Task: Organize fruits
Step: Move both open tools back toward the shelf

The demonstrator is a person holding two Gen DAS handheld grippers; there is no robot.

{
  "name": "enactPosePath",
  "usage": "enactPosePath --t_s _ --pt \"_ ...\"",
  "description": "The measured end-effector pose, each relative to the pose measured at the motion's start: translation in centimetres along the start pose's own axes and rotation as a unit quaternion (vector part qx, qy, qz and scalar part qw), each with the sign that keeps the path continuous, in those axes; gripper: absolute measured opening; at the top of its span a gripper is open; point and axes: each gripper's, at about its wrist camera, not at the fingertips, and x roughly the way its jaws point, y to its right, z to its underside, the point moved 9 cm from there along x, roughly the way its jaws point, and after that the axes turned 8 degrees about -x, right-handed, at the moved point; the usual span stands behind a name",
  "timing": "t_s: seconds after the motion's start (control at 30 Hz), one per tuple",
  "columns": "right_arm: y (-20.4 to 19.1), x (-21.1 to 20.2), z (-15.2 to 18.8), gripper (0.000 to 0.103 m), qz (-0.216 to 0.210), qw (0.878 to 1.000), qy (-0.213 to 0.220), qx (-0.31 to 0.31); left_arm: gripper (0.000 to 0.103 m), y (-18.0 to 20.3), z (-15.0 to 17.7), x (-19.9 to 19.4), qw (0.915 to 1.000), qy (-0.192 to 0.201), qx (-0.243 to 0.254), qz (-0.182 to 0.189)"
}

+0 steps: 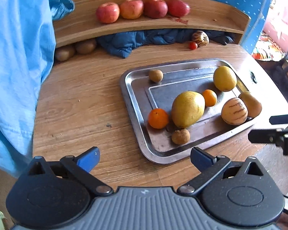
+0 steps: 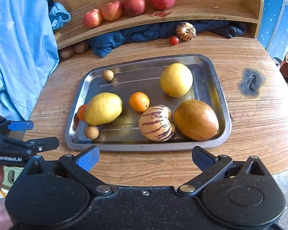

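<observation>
Hovering before the tray (image 2: 223, 103), we keep both tools, left (image 1: 145, 159) and right (image 2: 145, 158), wide and empty, ready to sort fruit.

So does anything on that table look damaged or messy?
Yes. The wooden table has a dark, burnt-looking patch right of the metal tray, and a red stain marks the curved wooden shelf near the red apples.
</observation>
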Motion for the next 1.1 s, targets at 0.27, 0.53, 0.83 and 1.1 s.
enactPosePath --t_s 0.27,0.53,0.83,1.1 --pt "0.1 -1.3 -1.5 0.102 0.024 0.999 0.031 -0.017 0.102 0.7 -1.5 -1.2 0.9993 0.030 0.020 -0.003" --pt "0.4 -2.8 -2.3 0.102 0.043 0.996 0.078 -0.005 0.102 1.7 -3.4 -1.9 0.9974 0.062 0.037 0.006" --pt "1.6 -4.6 -3.5 0.102 0.064 0.988 0.142 0.014 0.102 2.8 -6.9 -2.1 0.9940 0.098 0.048 0.008" --pt "3.8 -5.1 -5.7 0.102 0.072 0.980 0.180 0.048 0.102 3.5 -11.4 -1.5 0.9902 0.133 0.043 0.006"
